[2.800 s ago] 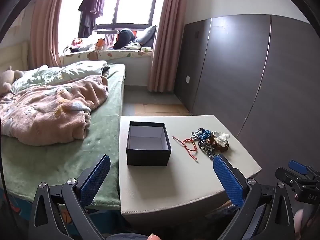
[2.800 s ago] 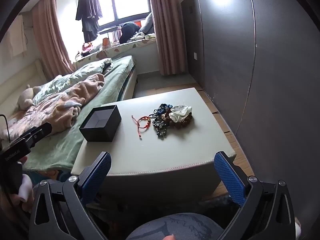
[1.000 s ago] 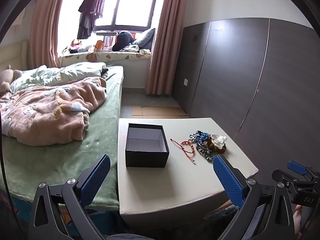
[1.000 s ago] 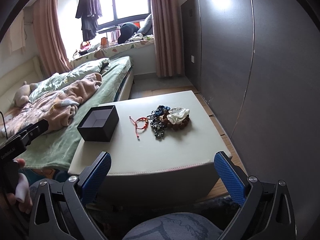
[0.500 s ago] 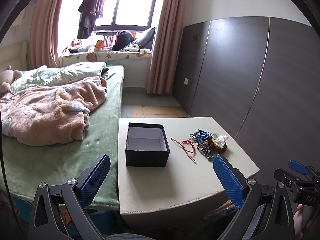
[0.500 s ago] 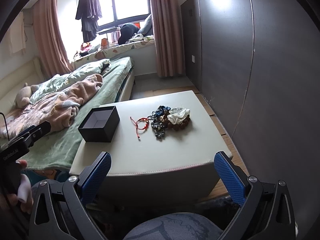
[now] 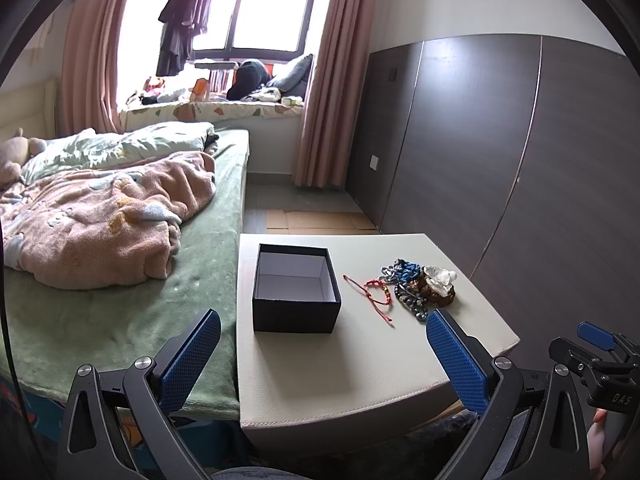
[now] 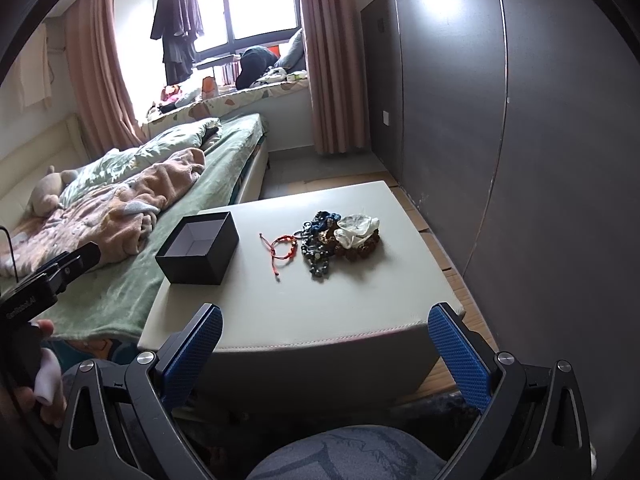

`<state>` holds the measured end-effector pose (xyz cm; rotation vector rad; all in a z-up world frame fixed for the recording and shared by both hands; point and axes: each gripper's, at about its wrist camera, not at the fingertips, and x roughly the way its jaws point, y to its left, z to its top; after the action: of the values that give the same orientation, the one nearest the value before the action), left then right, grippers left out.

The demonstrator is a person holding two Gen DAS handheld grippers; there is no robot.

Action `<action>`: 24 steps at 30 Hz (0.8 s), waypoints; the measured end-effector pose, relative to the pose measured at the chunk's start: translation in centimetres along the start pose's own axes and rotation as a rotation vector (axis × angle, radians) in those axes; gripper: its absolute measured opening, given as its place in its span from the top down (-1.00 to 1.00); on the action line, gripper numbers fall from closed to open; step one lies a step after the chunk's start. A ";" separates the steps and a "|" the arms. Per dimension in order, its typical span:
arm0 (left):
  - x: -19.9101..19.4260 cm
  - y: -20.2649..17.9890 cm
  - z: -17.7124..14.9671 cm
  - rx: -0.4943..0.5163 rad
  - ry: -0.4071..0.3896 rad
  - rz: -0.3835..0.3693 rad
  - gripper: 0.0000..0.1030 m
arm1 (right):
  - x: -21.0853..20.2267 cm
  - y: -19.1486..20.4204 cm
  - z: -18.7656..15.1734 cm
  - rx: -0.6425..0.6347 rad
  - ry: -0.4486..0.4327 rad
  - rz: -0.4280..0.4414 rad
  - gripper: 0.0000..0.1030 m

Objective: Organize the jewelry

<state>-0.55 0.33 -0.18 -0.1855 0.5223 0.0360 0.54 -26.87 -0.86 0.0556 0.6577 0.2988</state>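
Observation:
An open black box [image 7: 295, 288] with a pale inside stands on the left part of a beige low table [image 7: 320, 364]. A red string bracelet [image 7: 374, 292] lies to its right. Further right is a pile of beaded bracelets and scrunchies [image 7: 420, 284]. My left gripper [image 7: 322, 354] is open and empty, held short of the table's near edge. My right gripper [image 8: 325, 350] is open and empty, also short of the near edge. The right wrist view shows the box [image 8: 198, 248], the red bracelet [image 8: 282, 250] and the pile [image 8: 340, 240].
A bed with a green sheet and a pink blanket [image 7: 100, 216] stands against the table's left side. A dark panelled wall [image 7: 520, 152] runs along the right. My knee [image 8: 348, 456] is below the right gripper. The right gripper's body [image 7: 600, 364] shows at the left view's right edge.
Both cameras have shifted only slightly. The objects on the table have not moved and both grippers stay open.

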 end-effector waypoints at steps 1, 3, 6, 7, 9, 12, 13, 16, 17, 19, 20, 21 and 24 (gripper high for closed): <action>-0.1 0.0 0.0 0.001 -0.001 0.000 -0.99 | 0.0 0.0 0.0 -0.001 0.000 0.000 -1.00; 0.0 0.0 0.1 0.002 -0.002 0.001 -0.99 | -0.1 0.0 0.0 0.002 0.000 0.002 -1.00; 0.0 0.3 0.1 -0.006 0.003 0.007 -0.99 | 0.0 -0.1 0.0 0.006 0.003 0.002 -1.00; 0.0 0.2 0.2 -0.005 0.010 0.005 -0.99 | 0.0 -0.3 0.0 0.009 0.005 0.005 -1.00; 0.0 0.2 0.3 -0.003 0.010 -0.002 -0.99 | 0.1 -0.3 0.2 0.002 0.006 0.003 -1.00; 0.0 0.4 0.5 0.002 0.018 -0.010 -0.99 | 0.3 -0.3 0.4 -0.006 0.015 -0.001 -1.00; 0.3 0.3 0.7 0.004 0.031 -0.010 -0.99 | 0.5 -0.4 0.6 -0.006 0.020 0.002 -1.00; 1.1 0.1 1.4 0.027 0.079 -0.022 -0.99 | 0.8 -0.6 1.0 -0.008 0.036 0.011 -1.00; 1.1 0.1 1.7 0.030 0.082 -0.030 -0.99 | 1.0 -0.7 1.1 -0.005 0.044 0.019 -1.00; 1.3 0.0 2.3 0.033 0.089 -0.043 -0.99 | 1.3 -0.9 1.5 -0.002 0.055 0.036 -1.00; 1.4 -0.1 2.6 0.034 0.091 -0.050 -0.99 | 1.3 -0.9 1.5 -0.002 0.055 0.036 -1.00; 1.5 -0.2 2.9 0.037 0.092 -0.054 -0.99 | 1.4 -0.8 2.0 -0.012 0.055 0.043 -1.00; 1.8 -0.9 3.7 0.064 0.087 -0.052 -0.99 | 1.5 -0.7 2.9 -0.024 0.047 0.052 -1.00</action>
<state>2.94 0.16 2.20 -0.1386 0.6040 -0.0397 3.59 -27.00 0.49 0.0428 0.7002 0.3592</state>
